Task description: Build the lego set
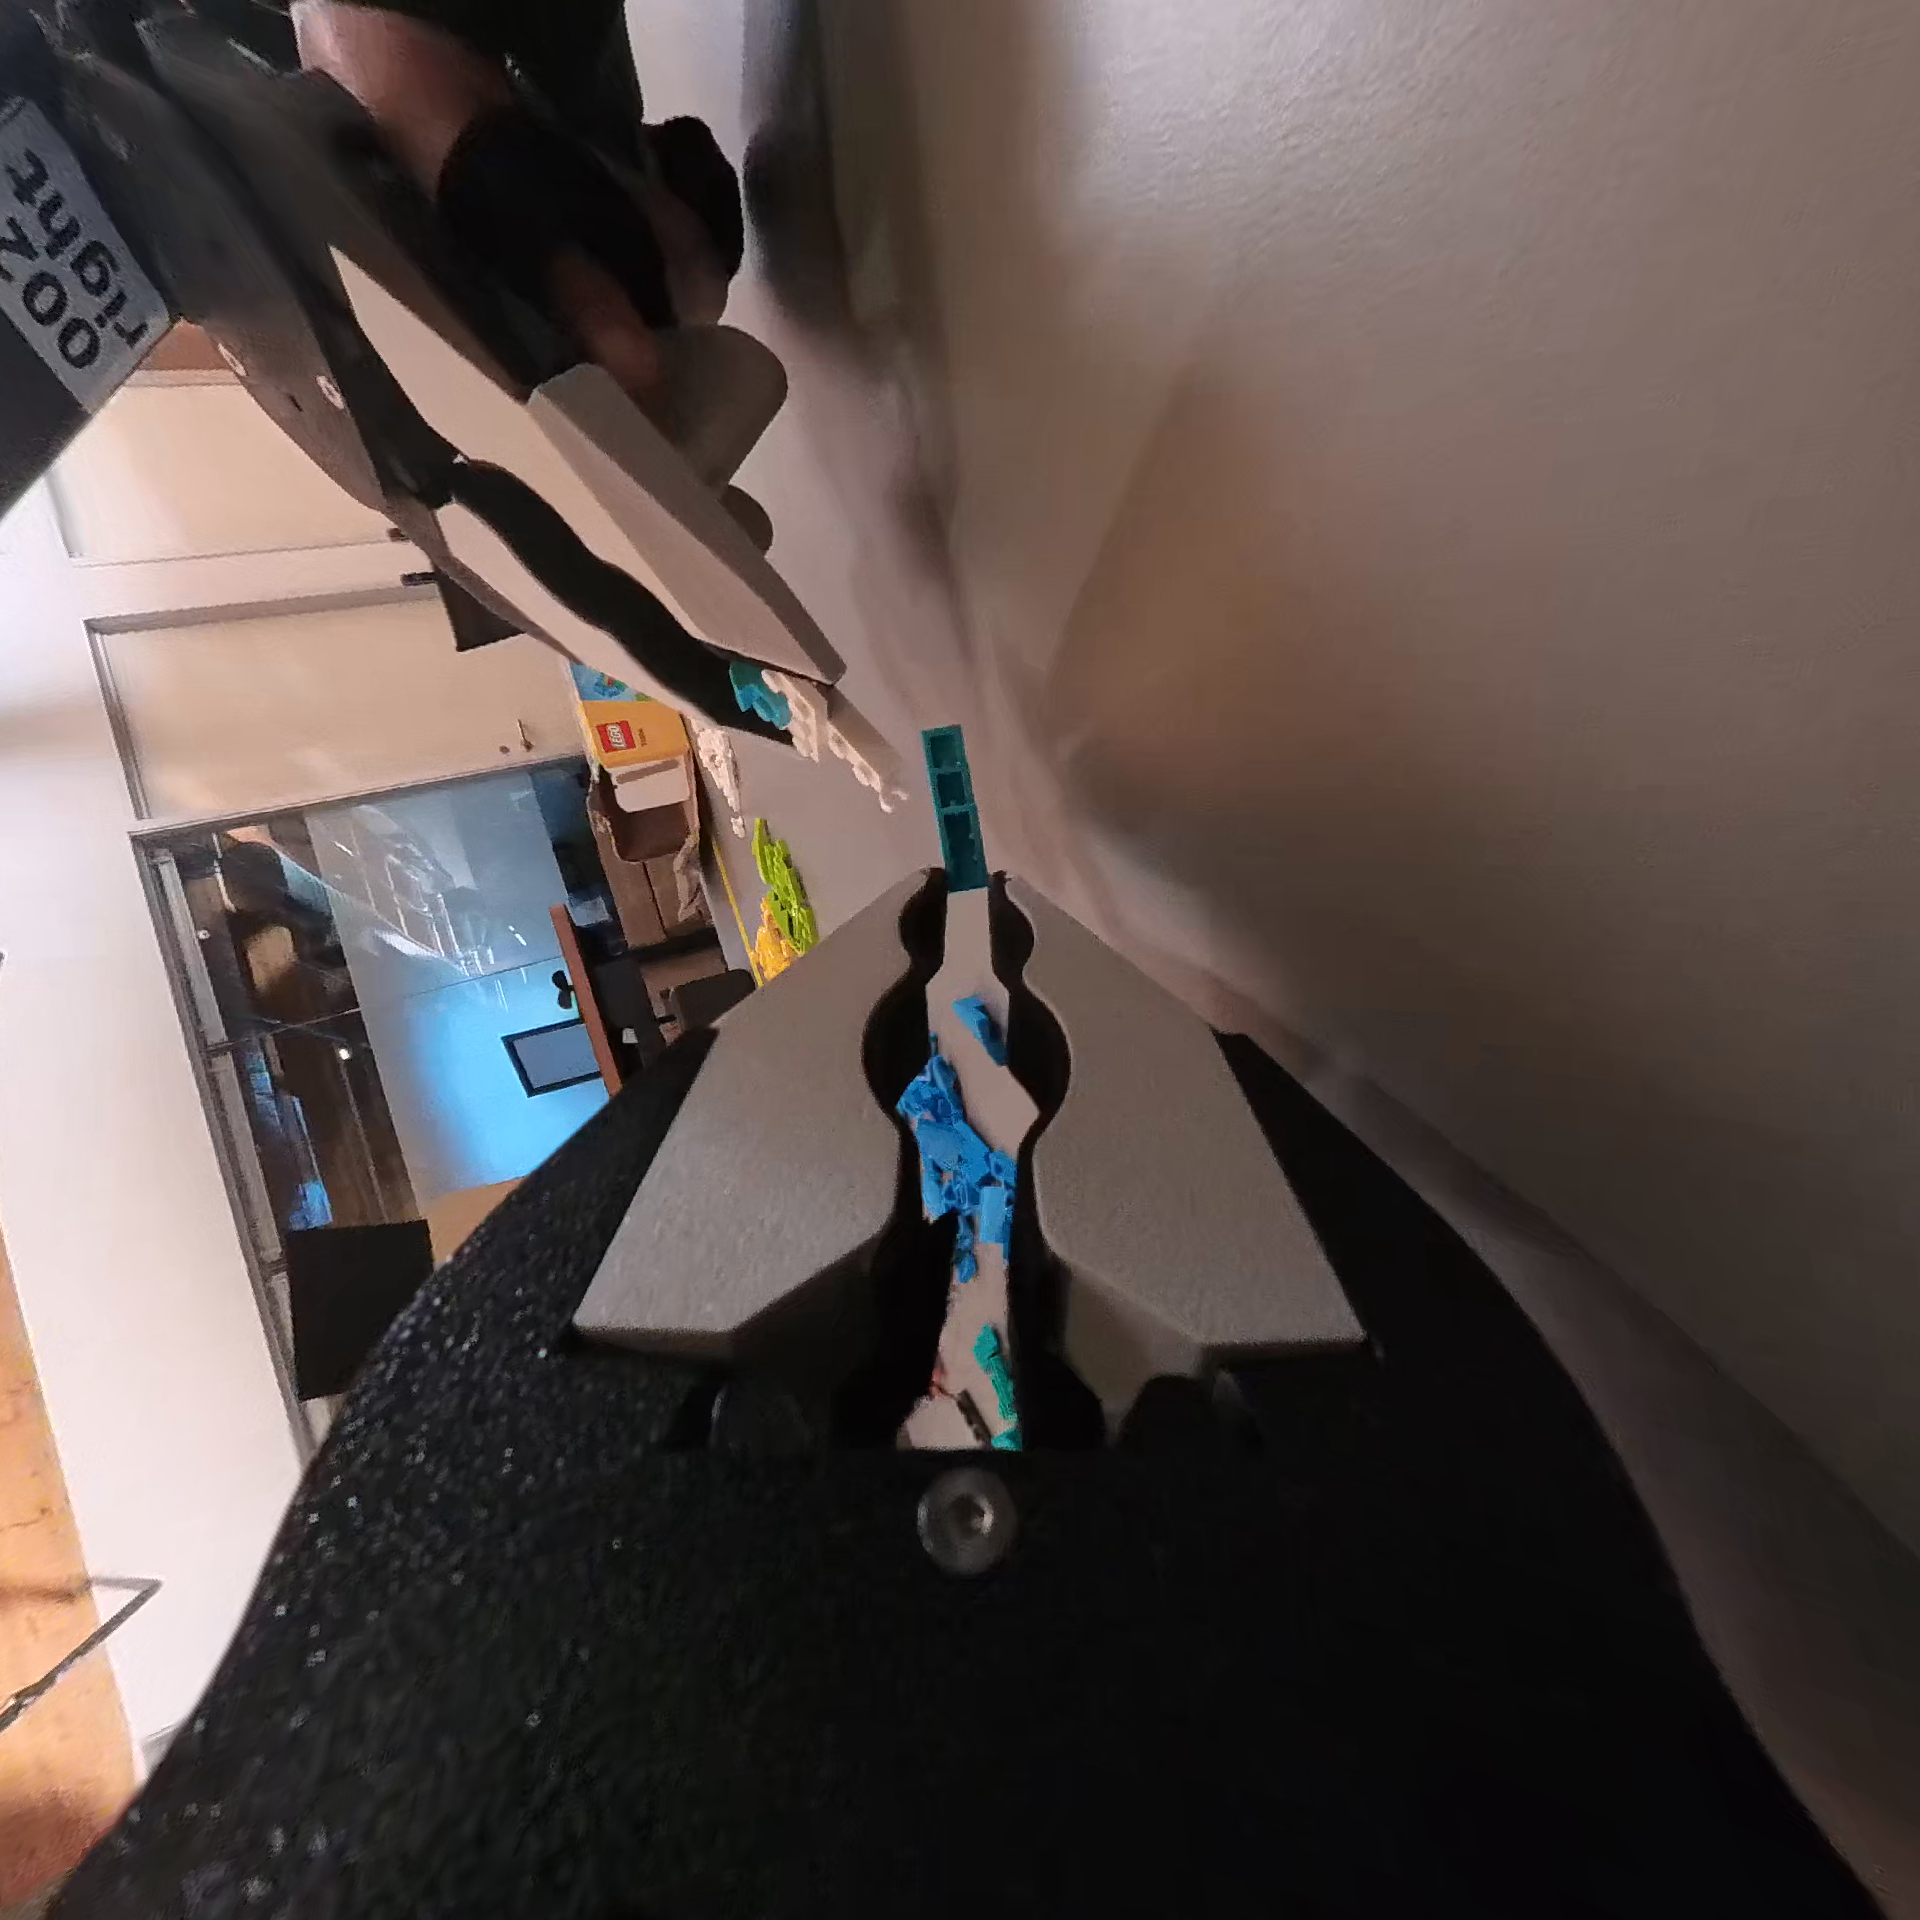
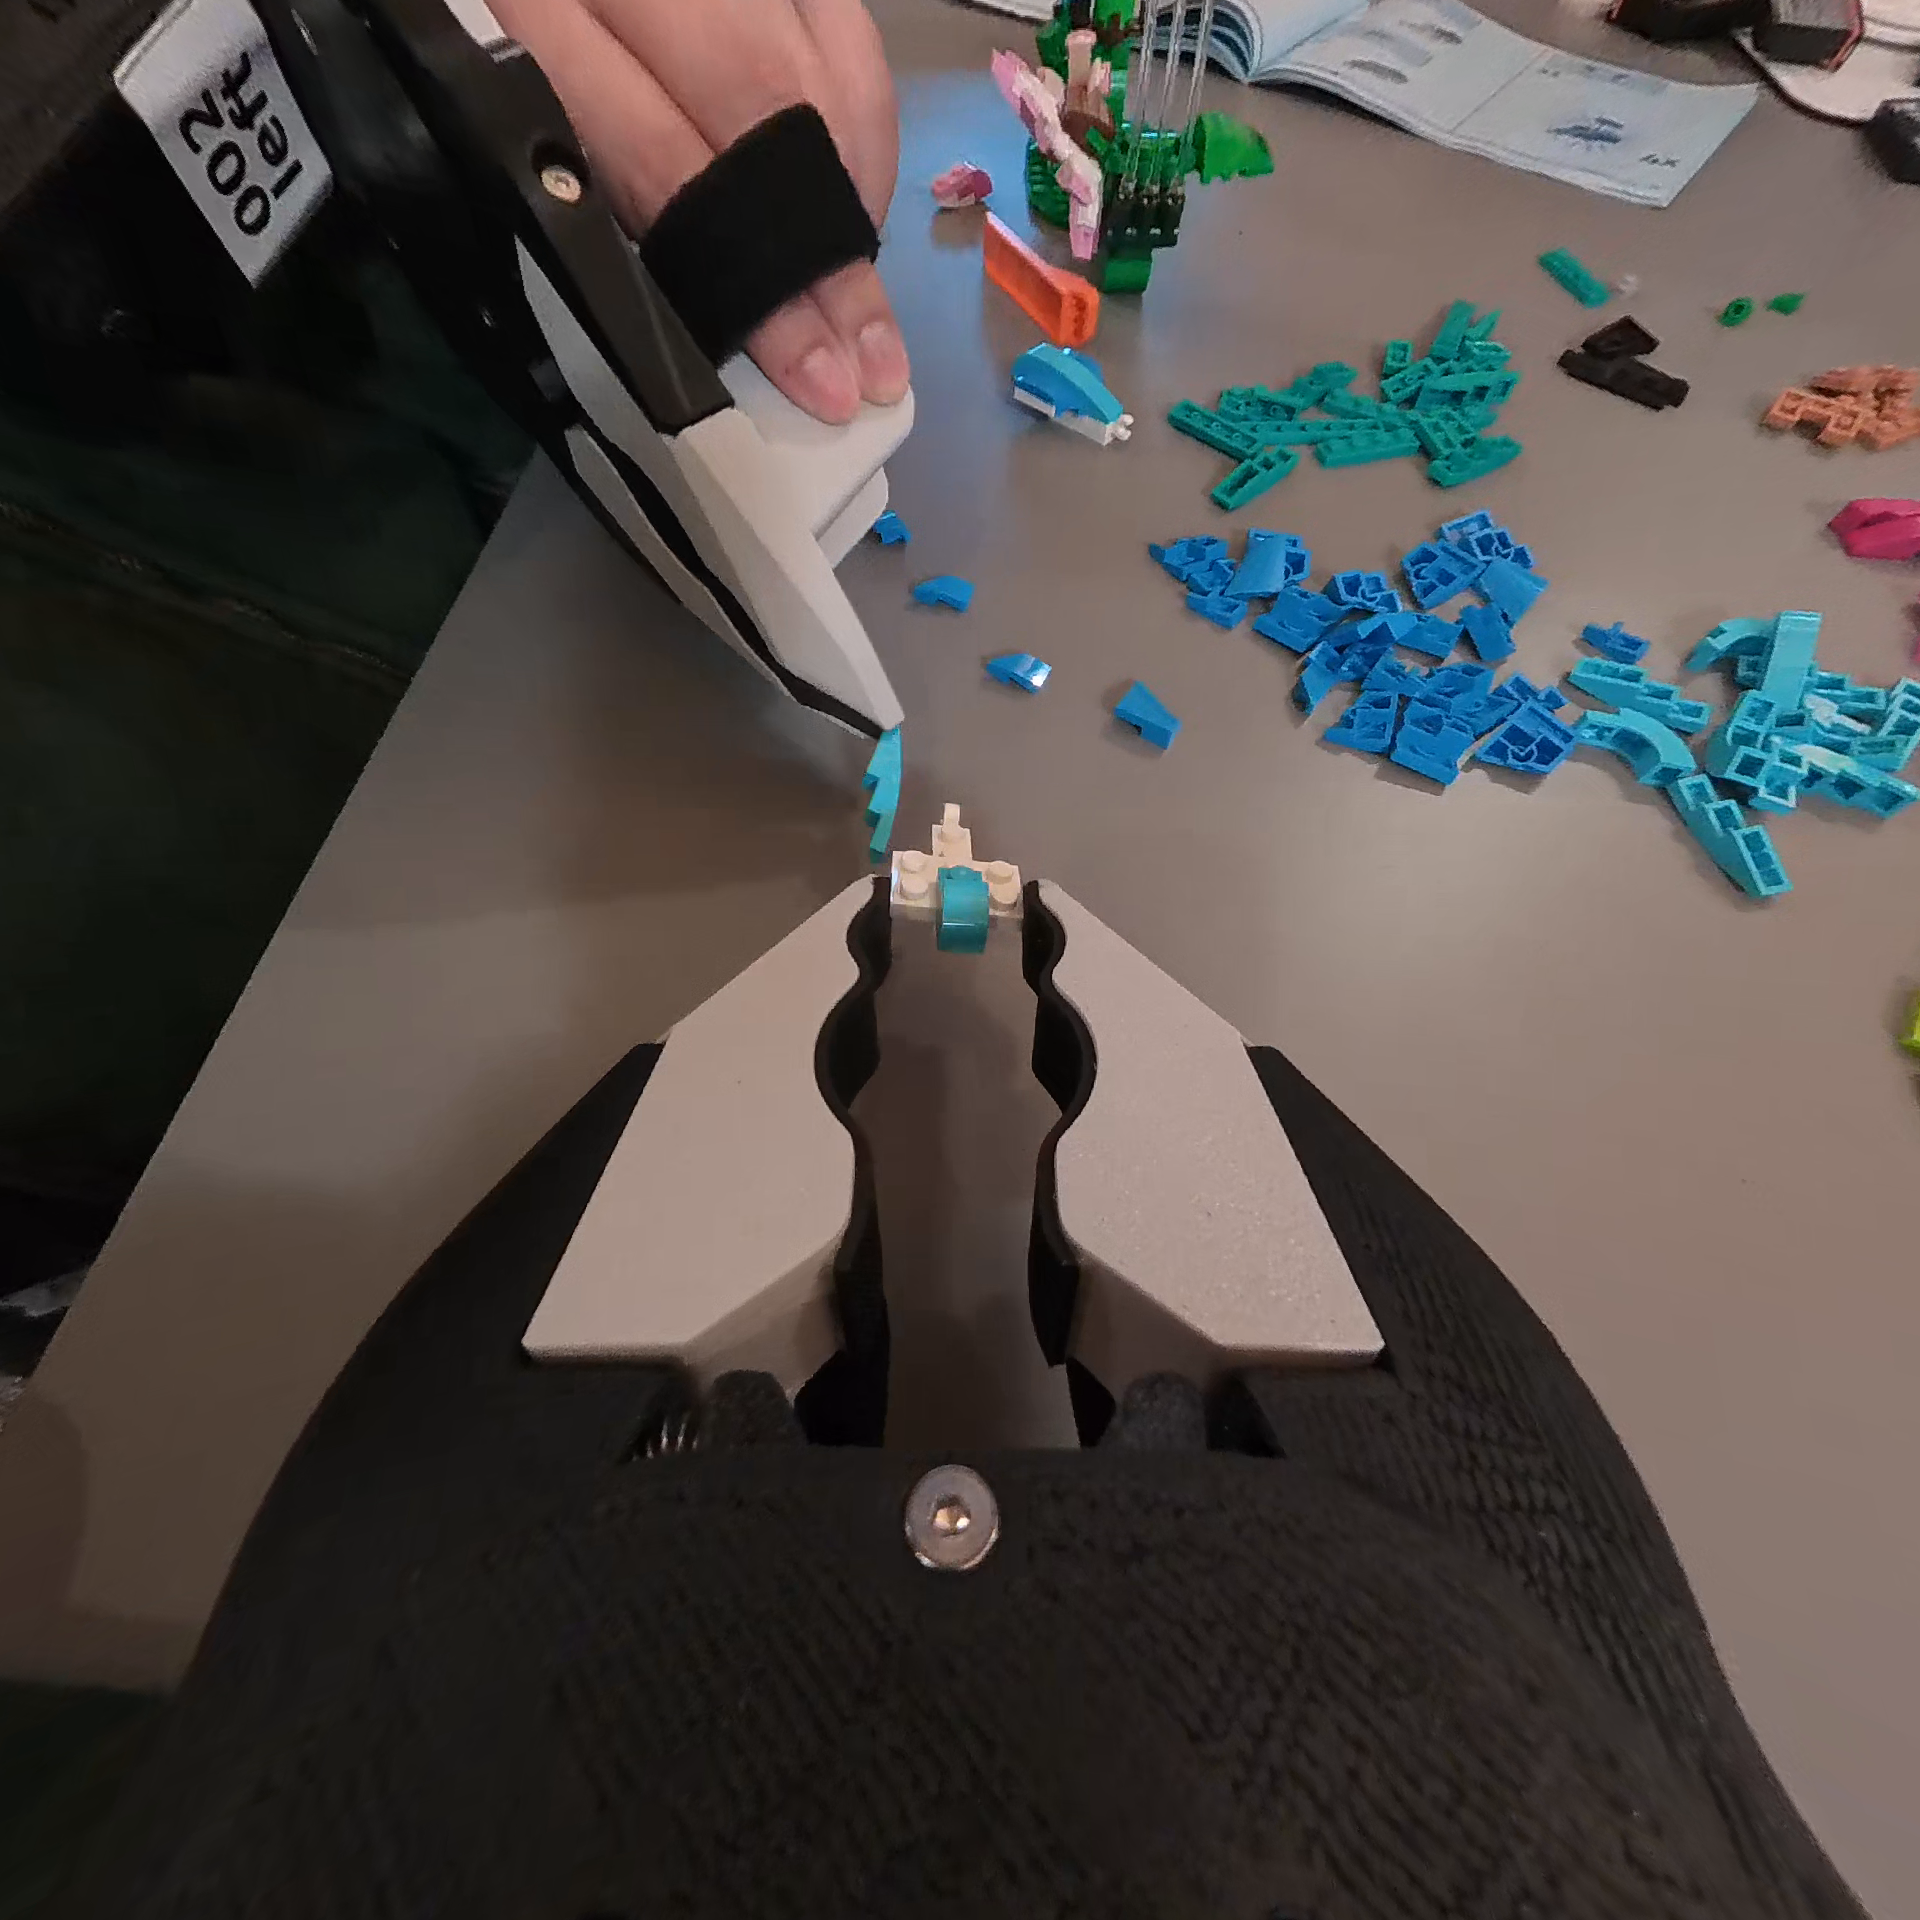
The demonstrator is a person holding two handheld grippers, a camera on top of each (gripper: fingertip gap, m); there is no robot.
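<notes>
My right gripper [image 2: 954,896] is shut on a small white brick assembly [image 2: 914,868] with a teal curved piece [image 2: 961,909] on top, held above the grey table [image 2: 1299,1091]. My left gripper [image 2: 888,727] comes in from the upper left, shut on a stepped turquoise piece [image 2: 883,795] that hangs just left of the assembly, close to it. In the left wrist view, the left gripper [image 1: 968,881] pinches that turquoise piece [image 1: 954,800] at its tips. The right gripper [image 1: 857,727] holds the white assembly [image 1: 831,732] just up and to the left.
Loose piles lie to the right: blue bricks [image 2: 1423,644], turquoise pieces [image 2: 1787,727], green-teal plates [image 2: 1371,416]. Farther back stand a built flower model [image 2: 1112,156], an orange brick separator [image 2: 1039,281], a small blue-and-white model [image 2: 1065,390] and an open booklet [image 2: 1507,94]. The table edge [image 2: 416,748] runs along the left.
</notes>
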